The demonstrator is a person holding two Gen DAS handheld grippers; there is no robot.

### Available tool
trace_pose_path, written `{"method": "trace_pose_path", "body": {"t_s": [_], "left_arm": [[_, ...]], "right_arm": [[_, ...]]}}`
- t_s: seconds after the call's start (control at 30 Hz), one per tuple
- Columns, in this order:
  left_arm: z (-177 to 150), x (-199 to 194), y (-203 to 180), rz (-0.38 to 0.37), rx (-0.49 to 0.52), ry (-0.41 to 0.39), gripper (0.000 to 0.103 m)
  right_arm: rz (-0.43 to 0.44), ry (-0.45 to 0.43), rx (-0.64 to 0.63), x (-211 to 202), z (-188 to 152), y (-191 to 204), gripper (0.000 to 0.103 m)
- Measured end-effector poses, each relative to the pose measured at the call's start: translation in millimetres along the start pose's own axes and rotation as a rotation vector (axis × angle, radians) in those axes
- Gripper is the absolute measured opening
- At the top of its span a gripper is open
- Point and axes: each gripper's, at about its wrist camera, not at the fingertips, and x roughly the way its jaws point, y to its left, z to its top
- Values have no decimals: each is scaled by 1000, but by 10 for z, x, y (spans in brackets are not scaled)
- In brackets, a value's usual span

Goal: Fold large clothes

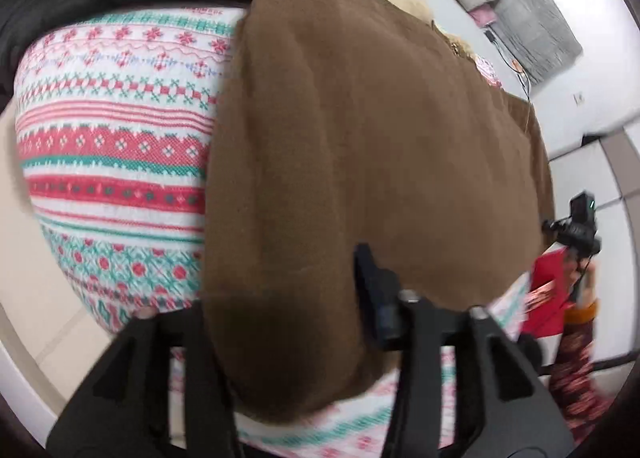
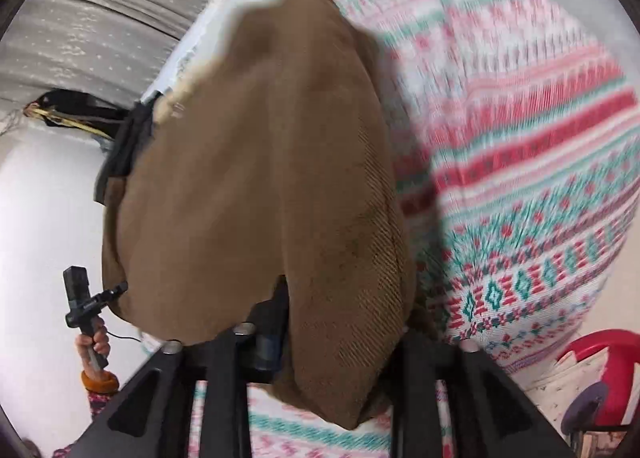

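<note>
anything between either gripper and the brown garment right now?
Nothing visible. In both wrist views the brown garment already lies between the fingers of the left gripper and the right gripper, on the patterned bedspread. Whether the pads press on it is unclear.

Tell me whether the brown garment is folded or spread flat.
Folded, at least partly: the brown garment shows doubled layers with rounded fold edges on the patterned blanket. How many folds, cannot tell.

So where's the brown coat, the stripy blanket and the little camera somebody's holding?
brown coat (image 1: 360,145): left wrist view, middle of its back.
stripy blanket (image 1: 116,145): left wrist view, red band.
little camera (image 2: 74,286): right wrist view, its black body.
</note>
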Motion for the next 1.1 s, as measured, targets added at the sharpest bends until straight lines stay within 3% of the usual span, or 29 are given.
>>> {"method": "trace_pose_path", "body": {"t_s": [0.07,0.13,0.2,0.3,0.43,0.47,0.5,0.53,0.57,0.63,0.7,0.9,0.97,1.03,1.1], "left_arm": [[57,-127,-71,52,52,-55,56],[199,-270,-147,112,117,-131,61],[415,-301,-149,125,136,-177,64],[865,-194,2,112,118,-208,64],[1326,96,130,157,74,-216,63],[1424,151,144,170,51,-224,58],[1455,131,154,173,33,-235,26],[1502,107,110,165,5,-248,9],[1503,16,103,147,-9,-280,7],[1471,-305,45,103,2,-407,7],[1517,-508,8,72,9,-485,7],[1857,-494,82,133,4,-596,8],[1999,-268,150,202,6,-583,8],[2110,42,194,279,17,-501,10],[2157,389,230,395,48,-395,17]], "right_arm": [[1,-18,-18,-27,29,8,38],[-88,-86,-74,-184,156,114,47],[-154,-167,-123,-288,310,209,55],[-182,-250,-154,-276,612,314,56],[-227,-295,-168,6,973,430,55],[-257,-314,-171,87,1045,492,47],[-301,-341,-183,170,1121,549,19],[-311,-345,-187,209,1156,602,7],[-310,-356,-184,214,1162,653,7],[-296,-461,-215,30,1093,798,6],[-255,-554,-231,-210,1071,881,5],[-263,-666,-221,-354,1531,994,5],[-287,-684,-223,-231,1701,973,5],[-326,-636,-194,1,1888,858,6],[-381,-526,-141,365,2037,675,8]]}}
